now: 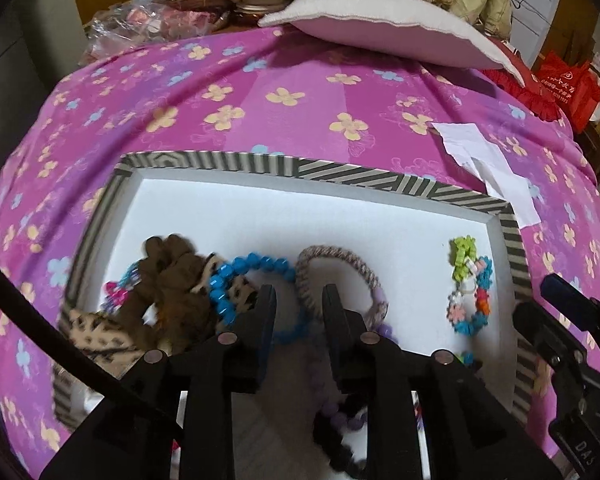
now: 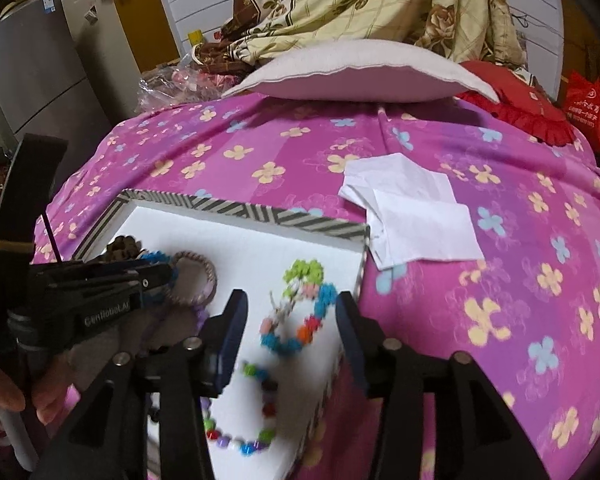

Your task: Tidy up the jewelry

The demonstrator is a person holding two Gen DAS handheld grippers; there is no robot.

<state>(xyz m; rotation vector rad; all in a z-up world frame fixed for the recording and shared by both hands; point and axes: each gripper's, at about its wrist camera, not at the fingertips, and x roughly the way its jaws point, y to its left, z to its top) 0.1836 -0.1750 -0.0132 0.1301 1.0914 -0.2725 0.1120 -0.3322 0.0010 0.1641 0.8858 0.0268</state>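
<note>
Right wrist alone shows the multicoloured bead bracelet (image 2: 240,412).

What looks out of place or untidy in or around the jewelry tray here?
Inside the striped tray the pieces are unsorted: a blue bead bracelet lies tangled with a brown leopard-print scrunchie at the left end. Outside it, crumpled white paper lies loose on the pink bedspread, touching the tray's far right corner.
</note>
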